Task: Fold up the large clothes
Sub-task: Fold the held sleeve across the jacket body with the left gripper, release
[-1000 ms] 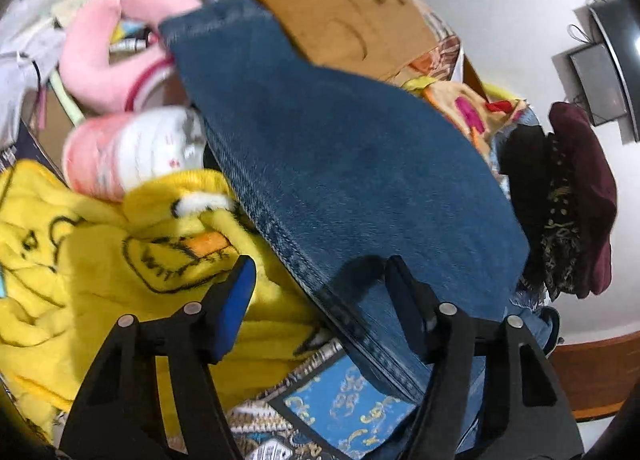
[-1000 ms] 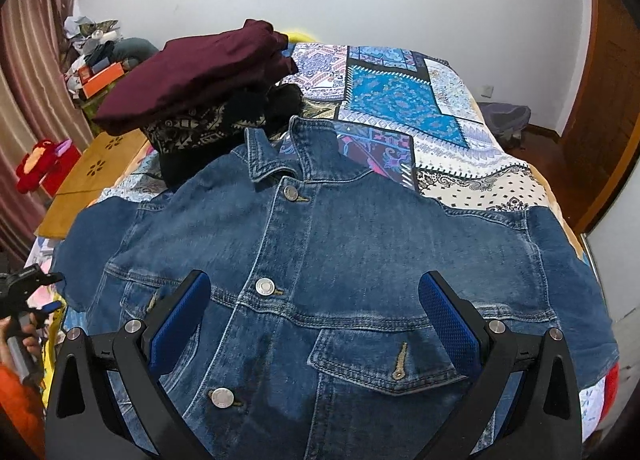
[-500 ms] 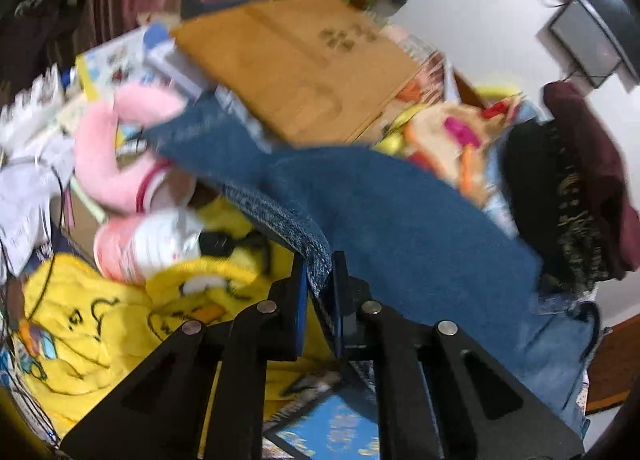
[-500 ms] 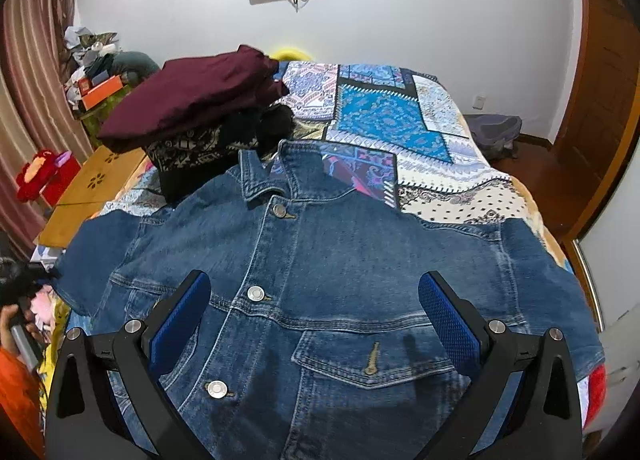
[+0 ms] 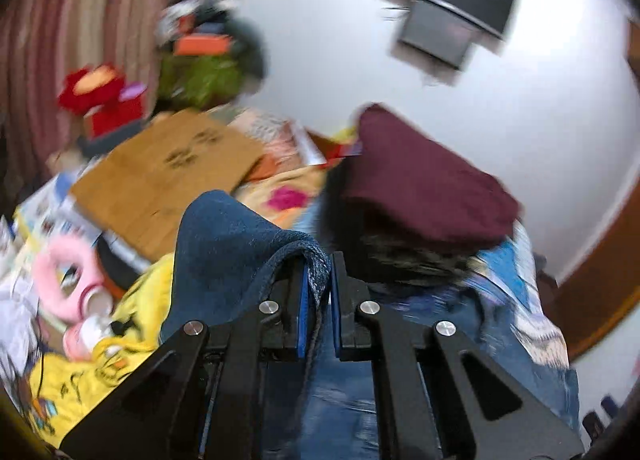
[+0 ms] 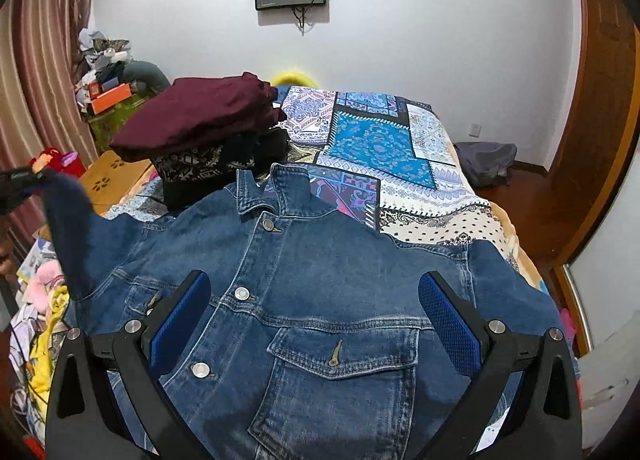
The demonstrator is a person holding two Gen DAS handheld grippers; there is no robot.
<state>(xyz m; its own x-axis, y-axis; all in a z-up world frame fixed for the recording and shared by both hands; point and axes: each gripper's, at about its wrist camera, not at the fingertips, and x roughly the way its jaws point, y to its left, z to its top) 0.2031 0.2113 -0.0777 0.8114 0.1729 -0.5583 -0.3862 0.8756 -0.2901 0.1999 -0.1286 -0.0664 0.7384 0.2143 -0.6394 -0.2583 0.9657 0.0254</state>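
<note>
Bed [image 6: 404, 196]: we see a patchwork cover with the work laid across its near half.
Denim jacket [image 6: 320, 272]: it lies front up on the bed, buttoned, collar toward the wall, body flat and unfolded; we judge the fold has barely begun.
Folded pile [image 6: 200, 116]: maroon and dark patterned clothes sit stacked beside the collar, which we take as garments already done.
Sleeve [image 5: 224, 244]: the jacket's left sleeve is lifted clear of the bed, its edge pinched; the other sleeve lies spread out.
Left gripper [image 5: 318, 280]: clamped tight on the sleeve's seamed edge.
Right gripper [image 6: 316, 312]: jaws wide apart above the chest pocket, gripping nothing.
Left to do: we judge both sleeves and the body need folding.
</note>
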